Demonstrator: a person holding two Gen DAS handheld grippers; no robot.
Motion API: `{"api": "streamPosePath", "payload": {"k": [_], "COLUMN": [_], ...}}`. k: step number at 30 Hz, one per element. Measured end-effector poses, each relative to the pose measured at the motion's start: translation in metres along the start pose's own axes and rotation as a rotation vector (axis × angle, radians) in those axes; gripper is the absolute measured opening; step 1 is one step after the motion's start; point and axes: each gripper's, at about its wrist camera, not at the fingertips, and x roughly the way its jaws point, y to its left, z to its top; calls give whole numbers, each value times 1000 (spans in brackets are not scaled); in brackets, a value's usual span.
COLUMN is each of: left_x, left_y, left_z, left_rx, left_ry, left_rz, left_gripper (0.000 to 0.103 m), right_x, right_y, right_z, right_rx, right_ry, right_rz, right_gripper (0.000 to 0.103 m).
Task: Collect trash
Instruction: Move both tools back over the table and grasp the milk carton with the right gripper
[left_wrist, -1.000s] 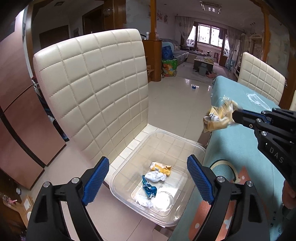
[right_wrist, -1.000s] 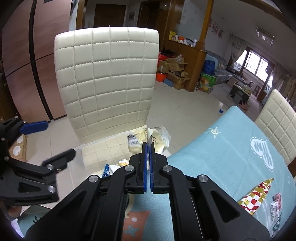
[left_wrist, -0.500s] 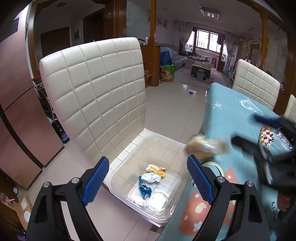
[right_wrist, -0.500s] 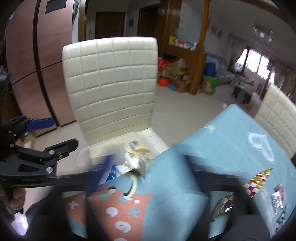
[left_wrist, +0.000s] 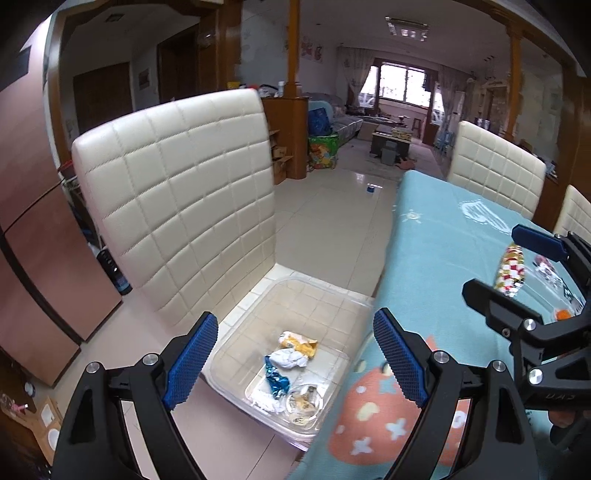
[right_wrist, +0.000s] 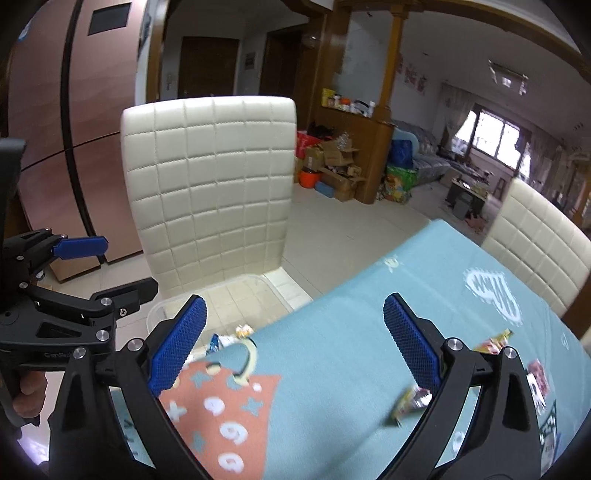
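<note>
A clear plastic bin stands on the cream chair's seat, holding several crumpled wrappers in yellow, white and blue. My left gripper hangs open above the bin with nothing between its fingers. My right gripper is over the blue tablecloth, its jaws wide and just closing, nothing between them. Also on the right in the left wrist view, the right gripper hovers near a red-and-white checked wrapper. More wrappers lie on the cloth near its right finger.
The cream quilted chair back rises behind the bin. The table with the blue cloth fills the right, with a second cream chair beyond it. Tiled floor and a brown cabinet lie to the left.
My right gripper opened and let go of the yellow wrapper, which fell toward the bin. It then drew back over the table. My left gripper rose a little.
</note>
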Motion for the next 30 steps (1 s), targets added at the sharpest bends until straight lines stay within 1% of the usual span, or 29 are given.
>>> {"api": "streamPosePath", "payload": {"k": [2,4,7,9,11,14,16,20,26,30], "left_x": [-3,-7,-16,-24,-30,-40,-48,-61,-73,-73], "left_y": [-12,-25,-49,-66,-84,-115,-136,-171,-225,-262], "left_z": [-1,-1,-1,-1,-1,-4,-8,-18,-31,-38], "left_rx": [22,45,86,110,129,161,190,230,293,336], "left_ry": [1,2,0,-5,-3,10,9,23,46,77], "left_rz": [-22,-45,-81,-95,-117,-174,-186,-242,-290,-323], "left_gripper": [84,84,84,84,84,84,84,84,84,84], "right_x": [-11,-23,-48,-62,-79,-103,-118,-147,-183,-204], "right_y": [-10,-22,-43,-53,-67,-85,-98,-126,-174,-208], "right_z": [-7,-13,-28,-37,-51,-71,-83,-111,-153,-186], "right_rx": [27,62,115,138,169,211,240,297,398,468], "right_ry": [5,6,0,-5,-5,-10,-12,-14,-14,-11], "right_rz": [-32,-46,-102,-134,-170,-213,-238,-292,-366,-415], "right_gripper": [95,95,95,93,93,92,92,92,92,92]}}
